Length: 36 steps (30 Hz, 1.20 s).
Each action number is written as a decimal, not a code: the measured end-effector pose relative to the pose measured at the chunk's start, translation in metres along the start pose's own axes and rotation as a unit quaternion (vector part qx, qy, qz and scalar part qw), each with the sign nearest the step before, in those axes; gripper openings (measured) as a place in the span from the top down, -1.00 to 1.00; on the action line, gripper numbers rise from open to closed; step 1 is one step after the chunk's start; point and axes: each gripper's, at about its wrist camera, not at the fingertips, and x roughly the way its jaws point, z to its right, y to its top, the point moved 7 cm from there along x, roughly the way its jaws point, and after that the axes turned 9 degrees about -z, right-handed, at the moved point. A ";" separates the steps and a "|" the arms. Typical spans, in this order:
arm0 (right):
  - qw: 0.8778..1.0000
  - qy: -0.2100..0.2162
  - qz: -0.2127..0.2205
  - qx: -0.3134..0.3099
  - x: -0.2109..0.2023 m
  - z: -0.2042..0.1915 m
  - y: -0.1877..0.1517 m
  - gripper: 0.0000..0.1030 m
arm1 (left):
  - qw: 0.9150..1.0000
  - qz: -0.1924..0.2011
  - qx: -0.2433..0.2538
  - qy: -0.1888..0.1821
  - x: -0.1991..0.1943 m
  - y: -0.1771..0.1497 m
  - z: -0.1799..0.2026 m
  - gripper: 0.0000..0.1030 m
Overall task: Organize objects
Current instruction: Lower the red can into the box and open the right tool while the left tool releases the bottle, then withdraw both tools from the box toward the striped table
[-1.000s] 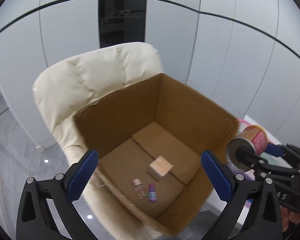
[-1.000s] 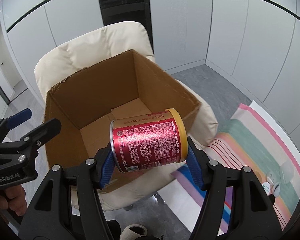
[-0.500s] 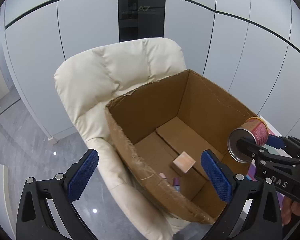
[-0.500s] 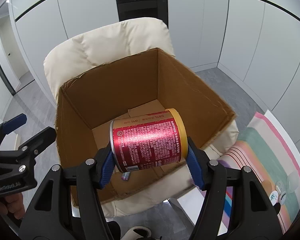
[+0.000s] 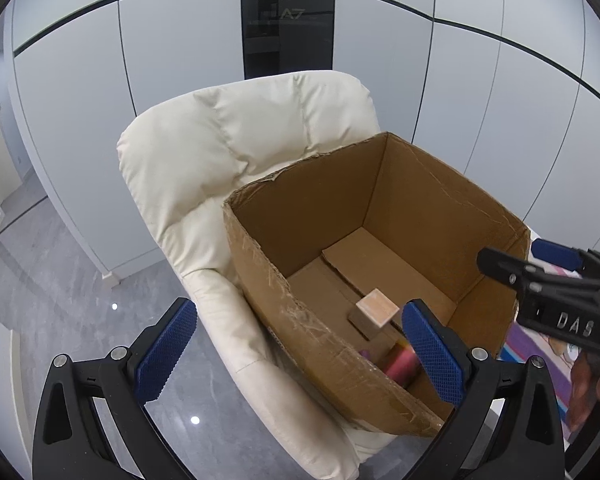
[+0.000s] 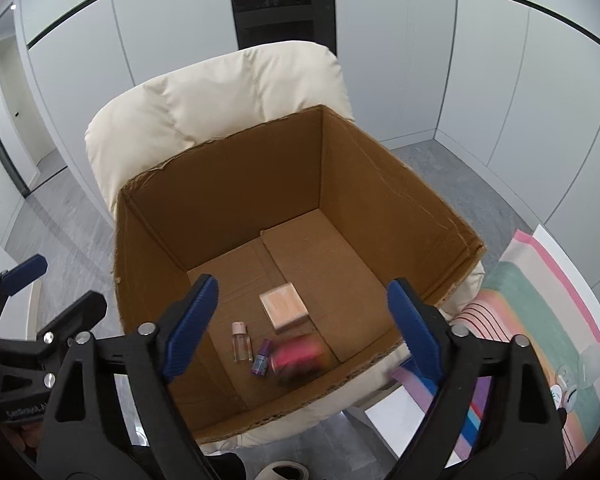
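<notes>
Red can blurred, mid-drop near box's front edge, beside purple bottle, clear bottle, small carton. Cardboard box on cream chair. Right claw opening, nothing between. Left claw agape, empty. Four items boxed; remainder unseen.
</notes>
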 end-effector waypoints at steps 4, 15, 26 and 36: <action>1.000 -0.004 -0.001 0.016 -0.001 0.011 0.002 -0.82 | 1.000 -0.004 0.003 -0.002 0.002 0.000 0.006 -1.00; 0.999 -0.021 0.006 0.042 -0.006 0.040 0.000 -1.00 | 1.000 -0.004 0.018 -0.007 0.007 0.001 0.028 -1.00; 0.997 -0.027 0.007 0.066 -0.017 0.071 -0.007 -1.00 | 0.999 -0.003 0.030 -0.017 0.008 0.003 0.057 -1.00; 0.995 -0.042 0.008 0.090 -0.029 0.109 -0.016 -1.00 | 0.998 -0.008 0.051 -0.036 0.011 0.003 0.096 -1.00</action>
